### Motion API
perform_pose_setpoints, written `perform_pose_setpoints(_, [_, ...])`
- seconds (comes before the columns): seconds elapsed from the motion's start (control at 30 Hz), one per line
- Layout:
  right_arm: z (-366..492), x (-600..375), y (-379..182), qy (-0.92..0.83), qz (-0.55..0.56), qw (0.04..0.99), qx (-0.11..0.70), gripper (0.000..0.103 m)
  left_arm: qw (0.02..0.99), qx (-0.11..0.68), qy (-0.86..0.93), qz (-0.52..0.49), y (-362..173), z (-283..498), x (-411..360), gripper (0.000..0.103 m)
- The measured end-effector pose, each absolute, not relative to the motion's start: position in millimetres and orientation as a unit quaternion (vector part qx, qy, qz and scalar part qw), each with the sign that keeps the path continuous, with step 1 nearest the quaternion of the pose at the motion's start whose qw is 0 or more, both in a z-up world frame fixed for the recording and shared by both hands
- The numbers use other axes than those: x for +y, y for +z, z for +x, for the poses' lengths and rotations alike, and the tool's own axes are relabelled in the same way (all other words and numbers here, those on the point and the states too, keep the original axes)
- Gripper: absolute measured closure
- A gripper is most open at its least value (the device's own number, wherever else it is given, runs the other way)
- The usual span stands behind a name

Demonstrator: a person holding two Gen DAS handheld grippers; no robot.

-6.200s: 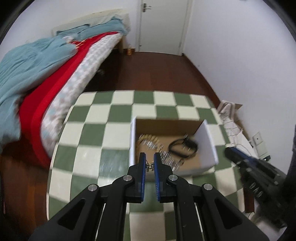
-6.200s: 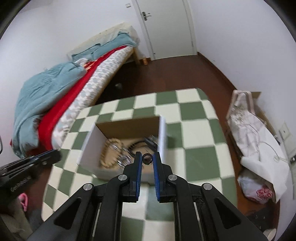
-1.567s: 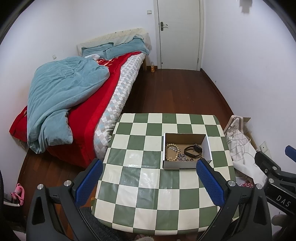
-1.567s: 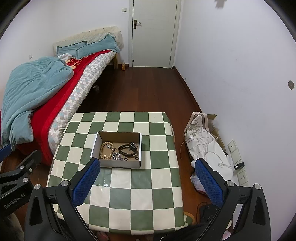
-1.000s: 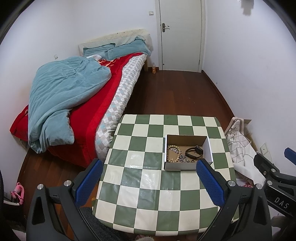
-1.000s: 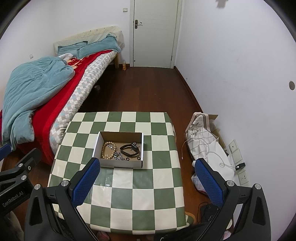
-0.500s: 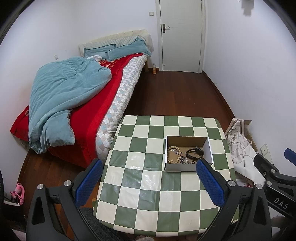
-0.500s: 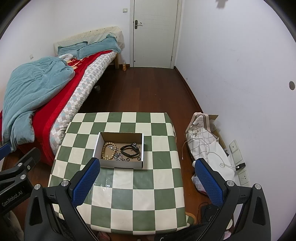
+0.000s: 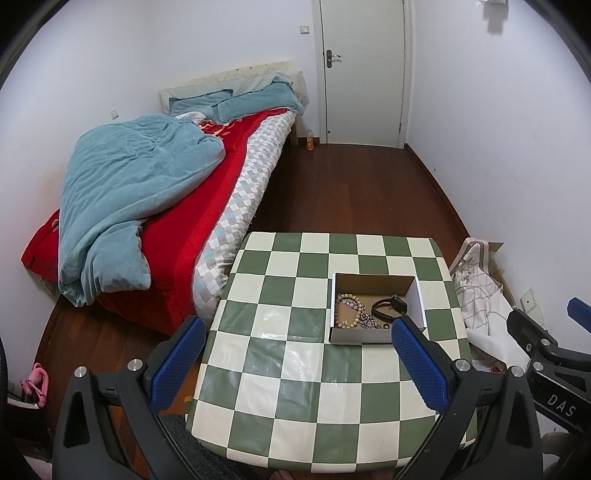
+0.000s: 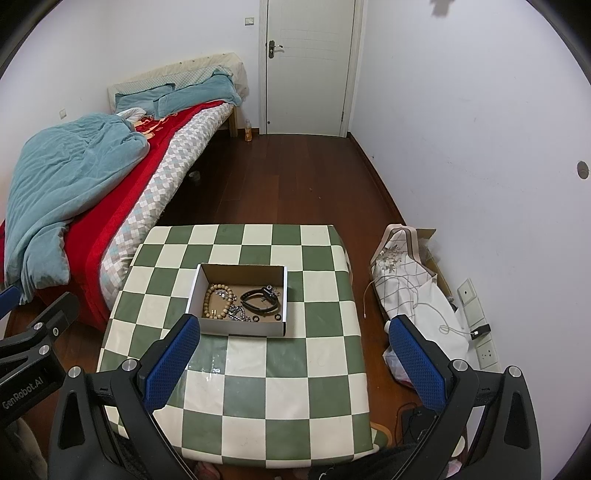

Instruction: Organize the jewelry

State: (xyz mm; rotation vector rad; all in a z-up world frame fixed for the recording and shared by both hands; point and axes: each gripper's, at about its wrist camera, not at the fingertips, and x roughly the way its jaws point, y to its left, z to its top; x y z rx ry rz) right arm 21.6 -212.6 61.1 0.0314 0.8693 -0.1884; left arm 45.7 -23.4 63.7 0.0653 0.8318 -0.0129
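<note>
With the wooden bead bracelet (image 10: 216, 303), black band (image 10: 260, 297) and chain pieces all lying inside the cardboard box (image 10: 240, 326) on the checkered worktop (image 10: 258, 384), both the left tool (image 9: 295, 365) and right tool (image 10: 295, 363) hung high, spread wide and empty, so the sorting looked finished and nothing more seemed called for.

Domestic bedroom. Indicated by the following:

- Bed (image 9: 177, 206) along the left of the frame, with red cover, crumpled teal duvet (image 9: 125, 192) and teal pillows (image 9: 199, 103) against a padded headboard.
- White panel door (image 9: 364, 70) with lever handle at upper centre; light switch (image 9: 304, 29) on the wall just left of it.
- Dark wooden floor (image 9: 354, 184) with skirting along plain white walls.
- Low surface (image 9: 280, 354) covered in green-and-cream checked cloth at lower centre.
- Wall sockets (image 10: 476, 325) at lower right, near a patterned fabric bag (image 10: 402, 273) on the floor.
- Pink footwear (image 9: 37, 384) at lower left.
</note>
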Motion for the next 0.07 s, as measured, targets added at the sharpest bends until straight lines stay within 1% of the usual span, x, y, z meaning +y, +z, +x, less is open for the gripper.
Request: perform_pose_setpoints(0.07, [21.0,-211.9,61.0,-0.091,0.015,0.902,0.421,0.000,0.914,0.405,-0.009,0.031,64.2,46.8,-24.7,0.000])
